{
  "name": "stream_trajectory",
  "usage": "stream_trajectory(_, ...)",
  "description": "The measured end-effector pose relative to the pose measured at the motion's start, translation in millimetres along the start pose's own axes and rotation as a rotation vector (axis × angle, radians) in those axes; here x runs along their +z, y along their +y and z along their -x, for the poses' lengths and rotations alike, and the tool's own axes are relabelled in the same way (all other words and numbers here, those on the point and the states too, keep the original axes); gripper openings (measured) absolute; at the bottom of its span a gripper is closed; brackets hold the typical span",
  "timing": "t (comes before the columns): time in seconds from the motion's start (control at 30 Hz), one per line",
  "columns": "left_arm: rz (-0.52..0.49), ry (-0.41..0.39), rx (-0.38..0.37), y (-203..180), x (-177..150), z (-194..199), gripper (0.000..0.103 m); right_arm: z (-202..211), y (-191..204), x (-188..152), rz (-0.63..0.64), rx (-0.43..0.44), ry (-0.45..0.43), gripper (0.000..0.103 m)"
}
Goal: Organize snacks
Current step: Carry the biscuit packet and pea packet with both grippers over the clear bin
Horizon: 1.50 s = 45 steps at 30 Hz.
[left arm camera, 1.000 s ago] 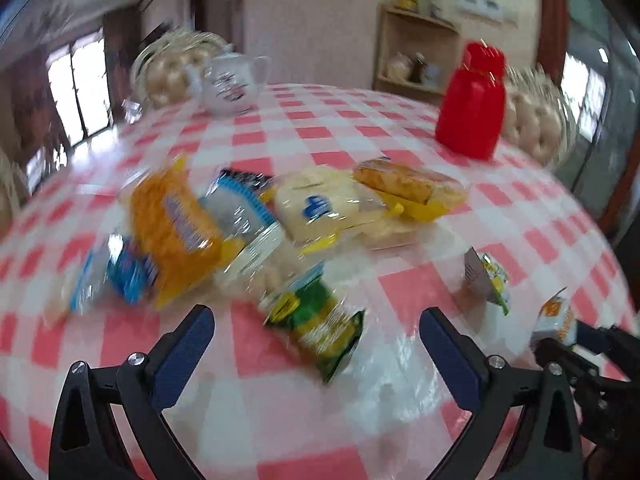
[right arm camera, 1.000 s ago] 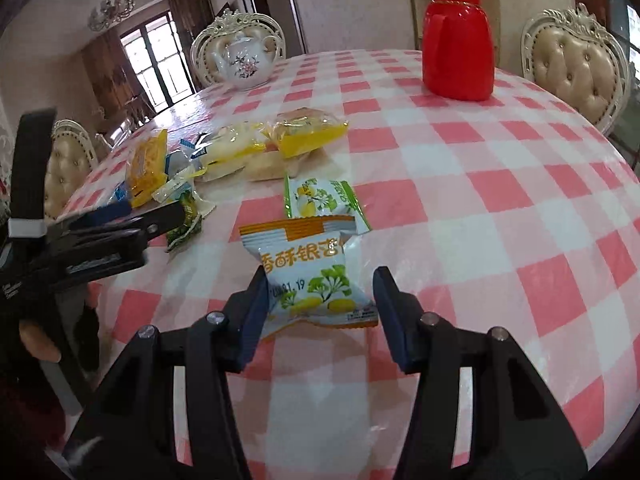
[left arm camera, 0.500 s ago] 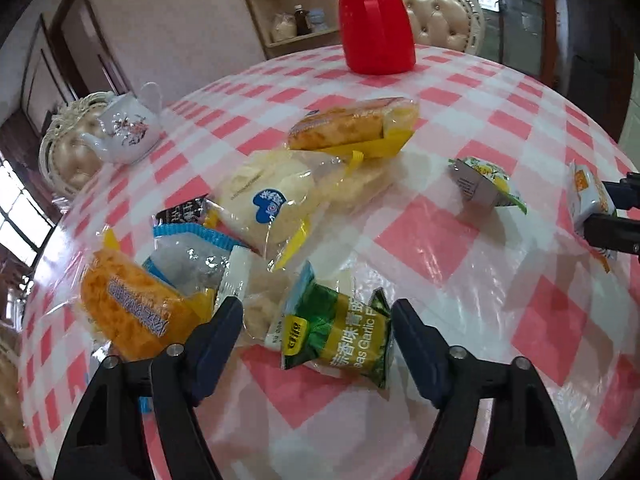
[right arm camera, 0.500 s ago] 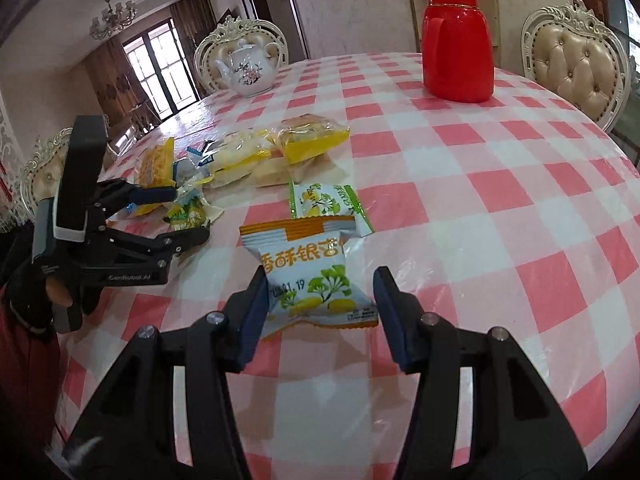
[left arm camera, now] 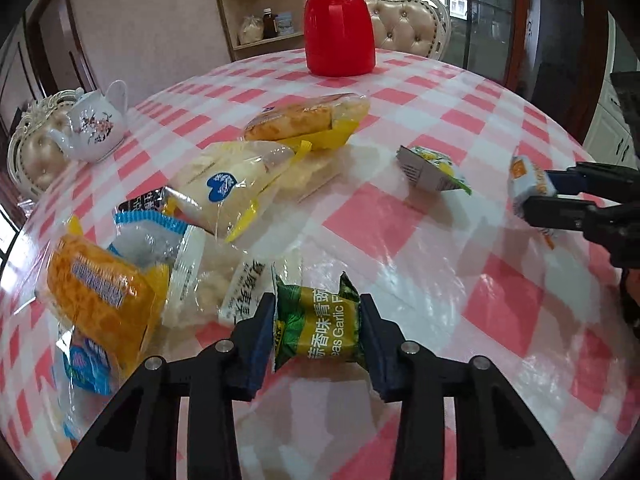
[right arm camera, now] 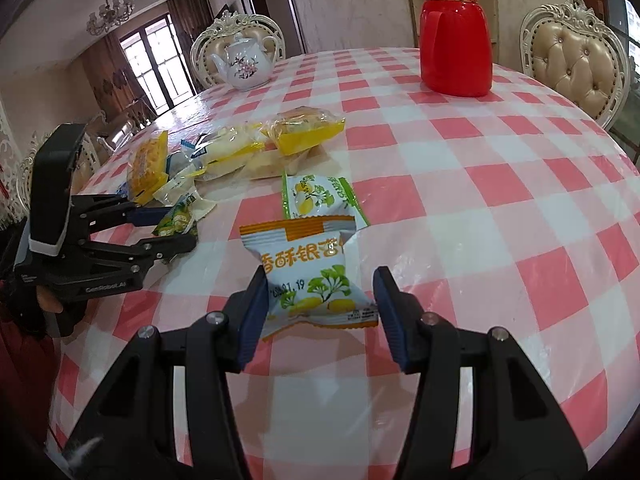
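A green garlic-pea packet [left arm camera: 320, 328] lies at the near edge of a heap of snacks on the pink checked tablecloth [left arm camera: 500, 300]. My left gripper [left arm camera: 318, 320] is closing on it, and both blue pads touch its sides. From the right wrist view the same packet [right arm camera: 176, 220] shows between the left gripper [right arm camera: 176, 228] fingers. My right gripper [right arm camera: 320, 300] is shut on a white and orange ginkgo packet [right arm camera: 312, 264]. The left wrist view shows the right gripper [left arm camera: 536, 196] at the right with that packet [left arm camera: 528, 178] between its fingers.
A small green and white packet [right arm camera: 316, 196] lies alone beyond the right gripper. The heap holds an orange cake pack [left arm camera: 100, 292], a bread bag [left arm camera: 232, 184] and a yellow pastry pack [left arm camera: 308, 120]. A red thermos [left arm camera: 340, 32] and a teapot [left arm camera: 94, 128] stand further back.
My left gripper rolled level and its jaws came together from wide apart around the green packet. The right gripper and its packet kept still.
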State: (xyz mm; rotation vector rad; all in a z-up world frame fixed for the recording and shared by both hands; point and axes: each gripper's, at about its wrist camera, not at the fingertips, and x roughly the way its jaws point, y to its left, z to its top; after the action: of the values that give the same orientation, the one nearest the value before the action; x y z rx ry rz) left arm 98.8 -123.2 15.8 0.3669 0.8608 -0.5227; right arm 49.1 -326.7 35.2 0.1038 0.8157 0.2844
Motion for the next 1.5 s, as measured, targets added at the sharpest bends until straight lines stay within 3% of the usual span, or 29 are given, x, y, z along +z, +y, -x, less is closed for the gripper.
stream_trajectory(0.23, 0.037, -0.04, -0.005, -8.8, -11.0, 22.3, 0.041, -1.3, -4.1, -1.2, -0.012, 0.004, -0.004, 0.056)
stream_trajectory(0.43, 0.129, -0.068, 0.013, -8.2, -27.9, 42.5, 0.041, -1.4, -4.9, -0.6, -0.015, -0.008, -0.016, 0.056)
stream_trajectory(0.73, 0.314, -0.177, 0.01, 5.9, -63.8, 90.6, 0.041, 3.4, -1.3, -6.6, -0.081, -0.069, -0.01, 0.056)
stream_trajectory(1.1, 0.414, -0.175, 0.134, 16.6, -114.6, 121.3, 0.041, 28.9, 105.9, -41.9, 0.036, -0.059, -0.019, 0.056)
stream_trajectory(1.5, 0.452, -0.207, 0.143, 18.3, -173.6, 176.6, 0.041, 50.6, 187.1, -82.7, 0.106, 0.006, -0.04, 0.056)
